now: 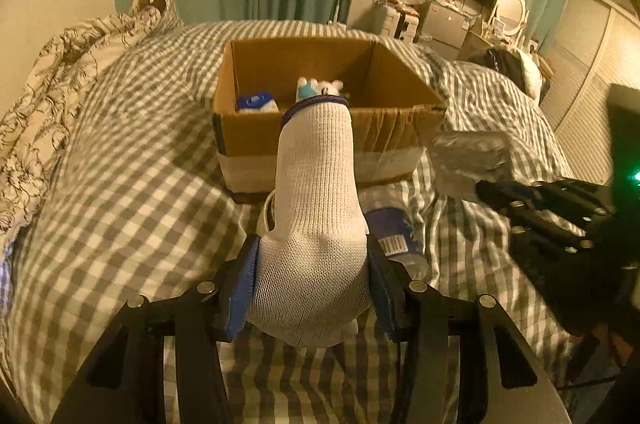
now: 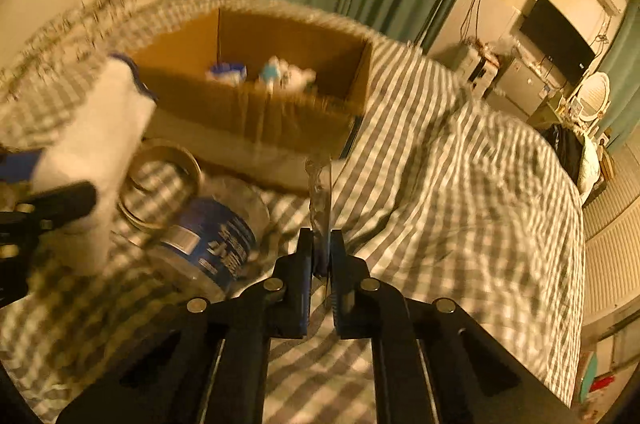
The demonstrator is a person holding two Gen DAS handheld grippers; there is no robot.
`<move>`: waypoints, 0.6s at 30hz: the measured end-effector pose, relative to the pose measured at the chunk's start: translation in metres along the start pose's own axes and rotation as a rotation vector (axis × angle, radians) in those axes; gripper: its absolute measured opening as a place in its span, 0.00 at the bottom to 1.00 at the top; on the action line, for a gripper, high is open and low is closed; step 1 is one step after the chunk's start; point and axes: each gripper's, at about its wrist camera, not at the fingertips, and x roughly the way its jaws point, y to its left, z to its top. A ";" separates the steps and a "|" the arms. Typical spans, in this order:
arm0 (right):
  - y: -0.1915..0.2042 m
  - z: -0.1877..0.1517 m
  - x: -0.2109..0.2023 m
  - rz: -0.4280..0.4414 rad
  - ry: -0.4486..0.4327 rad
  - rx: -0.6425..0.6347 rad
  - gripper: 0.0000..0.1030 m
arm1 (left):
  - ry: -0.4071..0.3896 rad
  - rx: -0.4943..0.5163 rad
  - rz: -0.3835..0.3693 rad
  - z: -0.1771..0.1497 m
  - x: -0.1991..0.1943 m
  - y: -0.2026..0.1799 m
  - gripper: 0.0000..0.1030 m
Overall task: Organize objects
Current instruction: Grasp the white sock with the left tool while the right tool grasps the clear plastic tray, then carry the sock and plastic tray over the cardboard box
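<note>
The left hand-held gripper (image 1: 312, 288) is clenching a white sock (image 1: 316, 207) above the bed (image 1: 120, 191), just short of the cardboard box (image 1: 320, 131). The right hand-held gripper (image 2: 320, 260) is pinching a clear plastic wrapper (image 2: 319, 191). The limp sock is probably at risk of snagging on the box rim and falling outside.

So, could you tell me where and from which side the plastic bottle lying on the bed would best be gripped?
Probably across its blue-labelled middle, coming down from above. The plastic bottle lies on its side on the checked bedding in front of the cardboard box, so its round body faces up; the tape roll crowds its upper end.
</note>
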 end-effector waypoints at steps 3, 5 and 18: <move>-0.001 0.007 -0.029 0.023 -0.055 0.012 0.07 | -0.027 0.002 0.001 0.007 -0.011 0.000 0.50; -0.003 0.013 -0.048 0.036 -0.095 0.017 0.07 | -0.047 0.003 0.000 0.014 -0.018 0.000 0.50; -0.020 0.096 -0.112 0.121 -0.290 0.025 0.07 | -0.216 0.039 0.034 0.098 -0.055 0.000 0.50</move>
